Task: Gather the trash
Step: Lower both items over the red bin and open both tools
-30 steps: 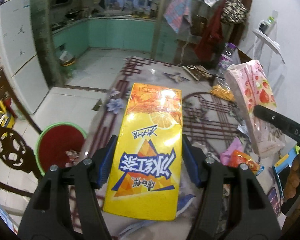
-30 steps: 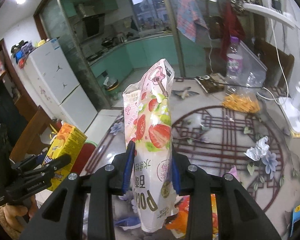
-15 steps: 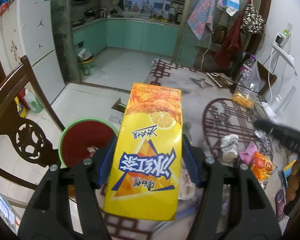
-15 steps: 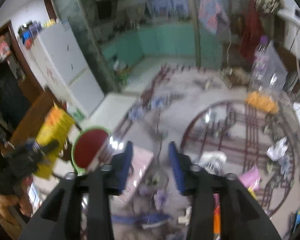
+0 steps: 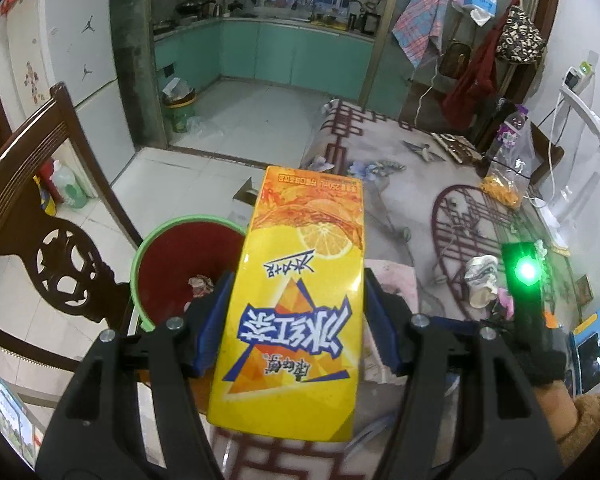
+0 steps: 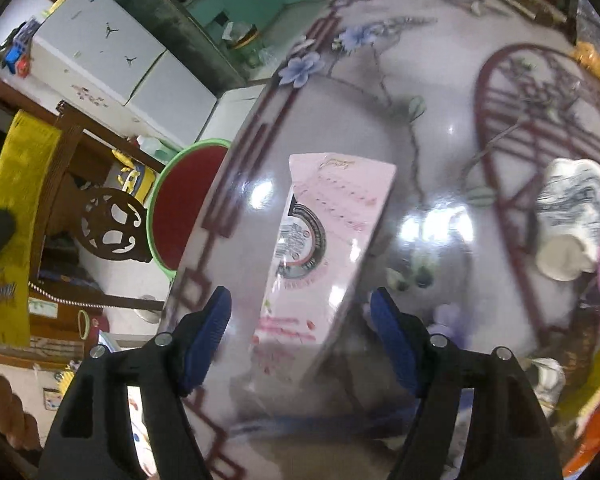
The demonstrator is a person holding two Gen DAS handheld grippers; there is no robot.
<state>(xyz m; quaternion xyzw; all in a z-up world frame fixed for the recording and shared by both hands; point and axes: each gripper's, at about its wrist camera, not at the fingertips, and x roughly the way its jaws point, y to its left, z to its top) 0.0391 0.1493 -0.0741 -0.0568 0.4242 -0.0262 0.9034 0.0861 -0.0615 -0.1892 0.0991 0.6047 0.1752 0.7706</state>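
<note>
A red bin (image 5: pixel 168 264) with a green rim sits open on the floor at lower left, beside the bench (image 5: pixel 400 176) edge. A dark wooden chair (image 5: pixel 60 248) crowds its left side; bare tiled floor (image 5: pixel 256 116) lies beyond.

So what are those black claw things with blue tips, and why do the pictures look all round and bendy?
They are two grabbers a person holds, one in each hand, each with a tiny wide-eye camera on it that bends the picture. One picture looks along the left gripper: it is squeezing a yellow drink carton near a red bin with a green rim, on the floor beside the table. The other looks along the right gripper: its jaws are opening, and a pink snack bag lies on the table between them, not squeezed. A crumpled paper cup lies nearby.
</note>
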